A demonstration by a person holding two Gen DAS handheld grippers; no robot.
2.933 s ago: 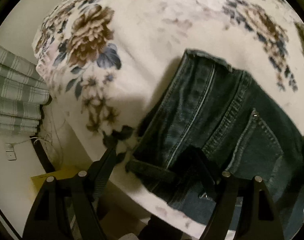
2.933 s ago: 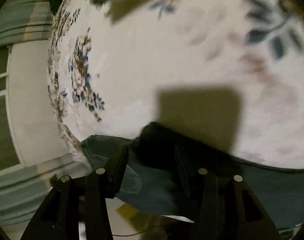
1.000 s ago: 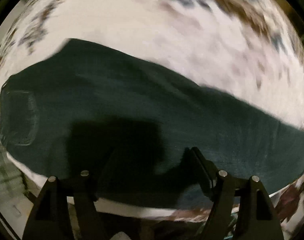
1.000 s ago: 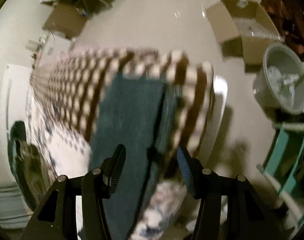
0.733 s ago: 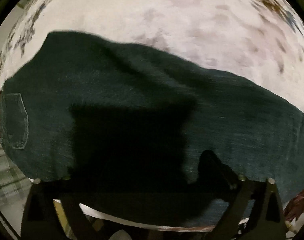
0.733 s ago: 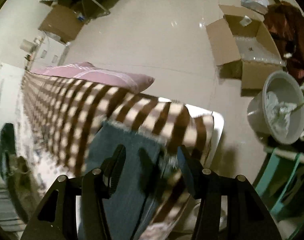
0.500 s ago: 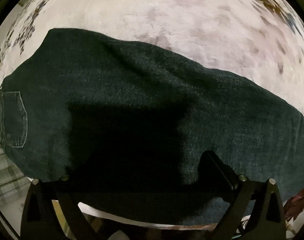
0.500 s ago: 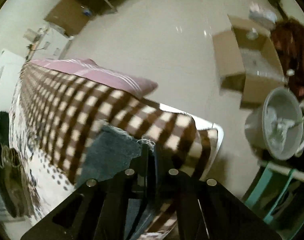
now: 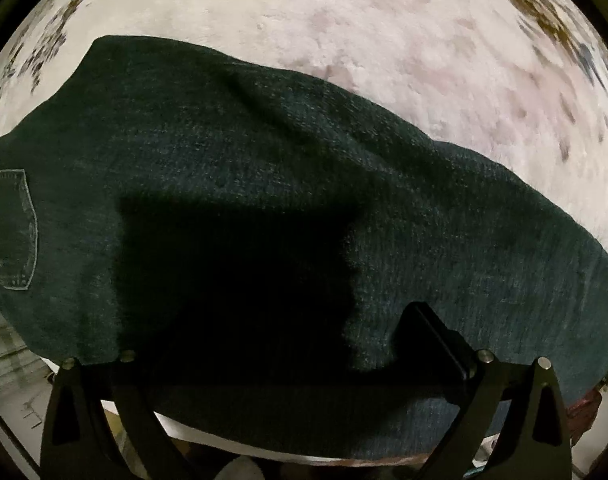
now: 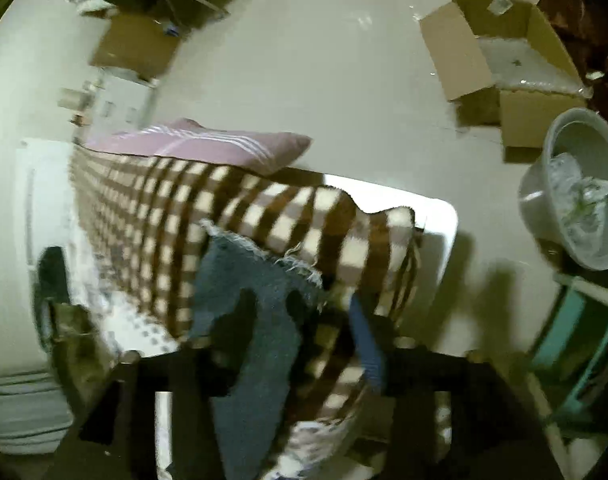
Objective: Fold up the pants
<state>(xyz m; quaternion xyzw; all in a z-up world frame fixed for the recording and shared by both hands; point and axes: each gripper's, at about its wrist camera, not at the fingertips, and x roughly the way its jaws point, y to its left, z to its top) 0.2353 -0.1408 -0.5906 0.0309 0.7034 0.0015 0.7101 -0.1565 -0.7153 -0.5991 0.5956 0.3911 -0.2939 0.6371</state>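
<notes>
Left claw [image 9: 287, 344] spread wide over dark pants [image 9: 263, 168]; right claw [image 10: 299, 332] blurred, its grip on the frayed hem [image 10: 263, 252] ahead unclear.

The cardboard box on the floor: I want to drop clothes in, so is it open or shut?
Open. In the right wrist view the cardboard box has its flaps spread outward, and its pale inside shows.

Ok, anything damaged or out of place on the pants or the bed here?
The leg hem of the pants is frayed, with loose white threads, where it lies on the brown checked blanket. That may be the cut rather than damage. Otherwise the pants lie fairly flat on the floral blanket.
</notes>
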